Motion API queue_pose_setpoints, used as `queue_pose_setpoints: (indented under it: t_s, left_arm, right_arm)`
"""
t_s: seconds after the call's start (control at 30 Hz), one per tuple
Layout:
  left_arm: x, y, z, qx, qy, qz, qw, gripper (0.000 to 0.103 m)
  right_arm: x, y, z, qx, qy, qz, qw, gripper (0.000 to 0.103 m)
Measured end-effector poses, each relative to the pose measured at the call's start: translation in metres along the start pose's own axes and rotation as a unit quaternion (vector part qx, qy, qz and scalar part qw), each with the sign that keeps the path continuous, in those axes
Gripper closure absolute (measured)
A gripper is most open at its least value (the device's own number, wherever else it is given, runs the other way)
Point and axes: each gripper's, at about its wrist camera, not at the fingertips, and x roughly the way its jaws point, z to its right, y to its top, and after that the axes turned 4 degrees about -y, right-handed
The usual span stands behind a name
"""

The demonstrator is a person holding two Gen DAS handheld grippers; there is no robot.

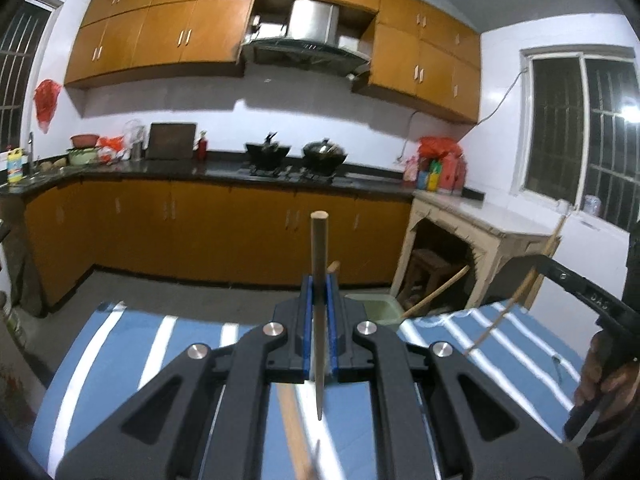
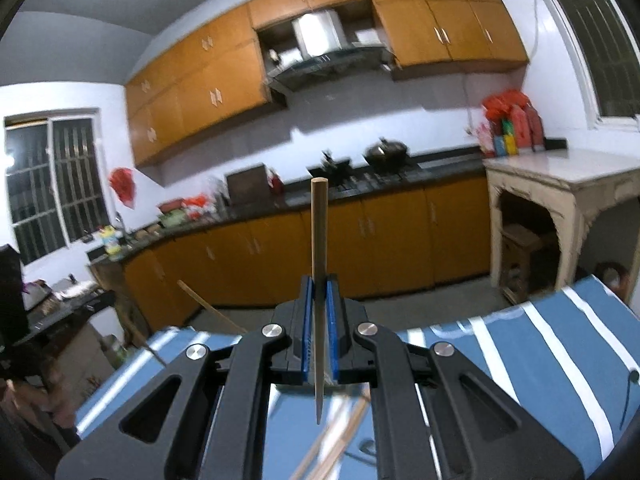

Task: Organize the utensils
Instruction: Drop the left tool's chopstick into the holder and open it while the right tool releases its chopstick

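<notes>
Chopsticks: left gripper (image 1: 319,300) and right gripper (image 2: 319,300) each clamp one upright; more lie loose on table (image 2: 540,352); sorting seems unfinished.

We see a blue cloth (image 1: 120,344) with white stripes, and tan wooden chopsticks (image 1: 319,264) between blue pads (image 1: 306,320) on our black grippers (image 2: 319,320). The tub (image 1: 378,310) is pale green. Cabinets (image 1: 208,28) are orange-brown, the counter (image 1: 224,172) black, the walls (image 1: 320,104) white, the hanging bag (image 1: 46,100) red.
</notes>
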Motion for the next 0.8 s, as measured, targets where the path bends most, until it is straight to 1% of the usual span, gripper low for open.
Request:
queue_pose_setpoints:
  t_s: [0.1, 0.17, 0.23, 0.33, 0.5, 0.63, 0.8]
  left_arm:
    - [0.006, 0.017, 0.015, -0.003, -0.009, 0.029, 0.9995, 0.095]
    - [0.012, 0.029, 0.022, -0.004, -0.007, 0.044, 0.9990, 0.095]
    - [0.022, 0.043, 0.031, -0.001, -0.007, 0.063, 0.9980, 0.095]
    - [0.037, 0.056, 0.042, 0.017, 0.009, 0.083, 0.9964, 0.095]
    - [0.069, 0.059, 0.039, 0.008, 0.027, 0.087, 0.9958, 0.095]
    - [0.097, 0.049, 0.033, -0.001, 0.041, 0.075, 0.9963, 0.095]
    - [0.119, 0.038, 0.029, -0.004, 0.045, 0.055, 0.9975, 0.095]
  right_arm:
    - [0.005, 0.017, -0.013, -0.004, 0.006, 0.035, 0.999, 0.095]
    - [0.013, 0.026, -0.019, -0.001, 0.006, 0.055, 0.998, 0.095]
    - [0.022, 0.031, -0.023, -0.001, 0.002, 0.067, 0.998, 0.095]
    - [0.042, 0.034, -0.026, 0.001, -0.008, 0.076, 0.997, 0.095]
    - [0.072, 0.022, -0.025, 0.000, -0.021, 0.067, 0.998, 0.095]
    - [0.090, 0.004, -0.019, -0.001, -0.032, 0.044, 0.999, 0.095]
    - [0.105, -0.008, -0.014, 0.004, -0.039, 0.018, 0.999, 0.095]
